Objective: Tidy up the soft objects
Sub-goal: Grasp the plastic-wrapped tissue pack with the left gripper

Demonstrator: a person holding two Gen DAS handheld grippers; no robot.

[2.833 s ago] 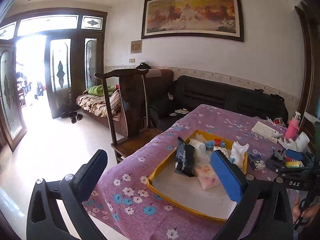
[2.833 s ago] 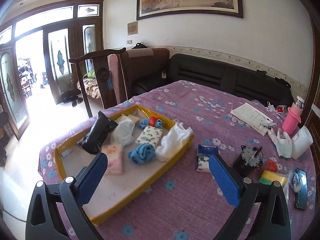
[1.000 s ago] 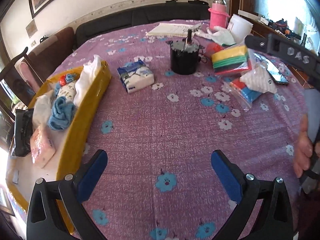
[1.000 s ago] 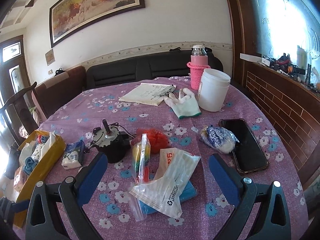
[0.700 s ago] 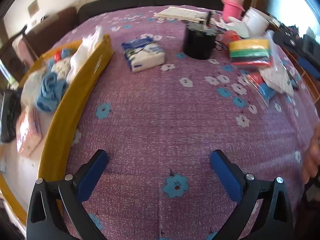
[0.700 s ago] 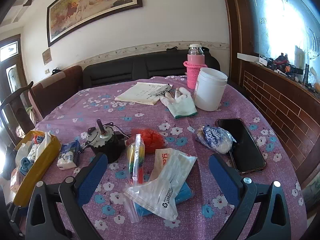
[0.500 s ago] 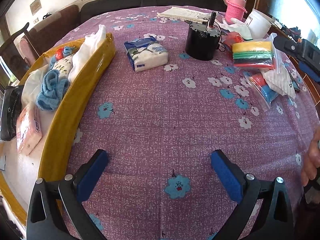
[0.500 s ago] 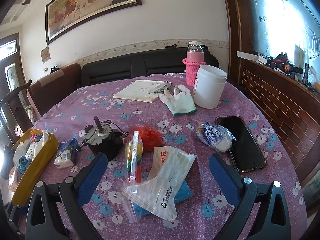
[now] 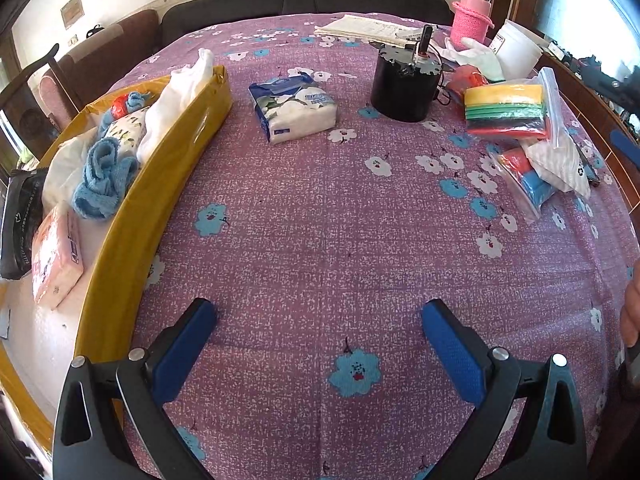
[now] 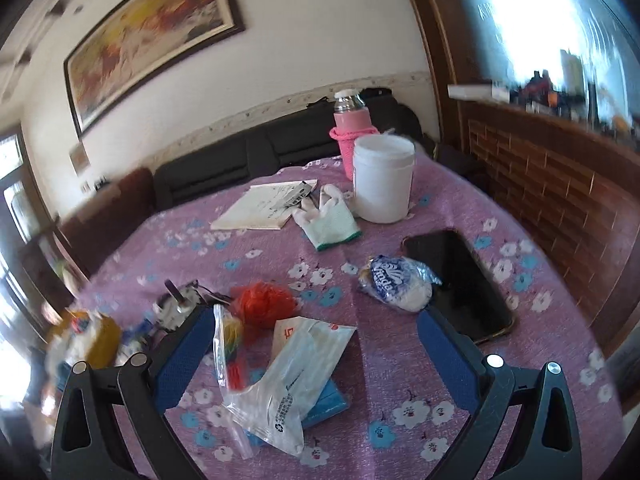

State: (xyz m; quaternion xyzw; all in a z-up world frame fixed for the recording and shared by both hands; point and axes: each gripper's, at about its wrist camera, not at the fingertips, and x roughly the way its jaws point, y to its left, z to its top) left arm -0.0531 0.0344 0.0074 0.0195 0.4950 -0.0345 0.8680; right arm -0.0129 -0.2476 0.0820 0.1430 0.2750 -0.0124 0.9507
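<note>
My left view is sharp and evenly bright with daylight. My right view is smeared by motion blur, with strong white glare at upper right. Both bend and darken at the edges.

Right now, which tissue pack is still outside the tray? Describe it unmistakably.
Start at the yellow tray on the purple floral tablecloth. Between it and the black motor lies the tissue pack, alone, blue and white, unlike the pink pack inside the tray.

**Flowered purple surface, crowded at the edges**

The surface (image 9: 320, 220) carries a yellow tray (image 9: 160, 184) at left, a tissue pack (image 9: 294, 106), a black motor (image 9: 404, 80), bagged sponges (image 9: 506, 110), a white glove (image 10: 326, 220), a white tub (image 10: 382, 178), a phone (image 10: 460, 284) and a notepad (image 10: 264, 204).
</note>
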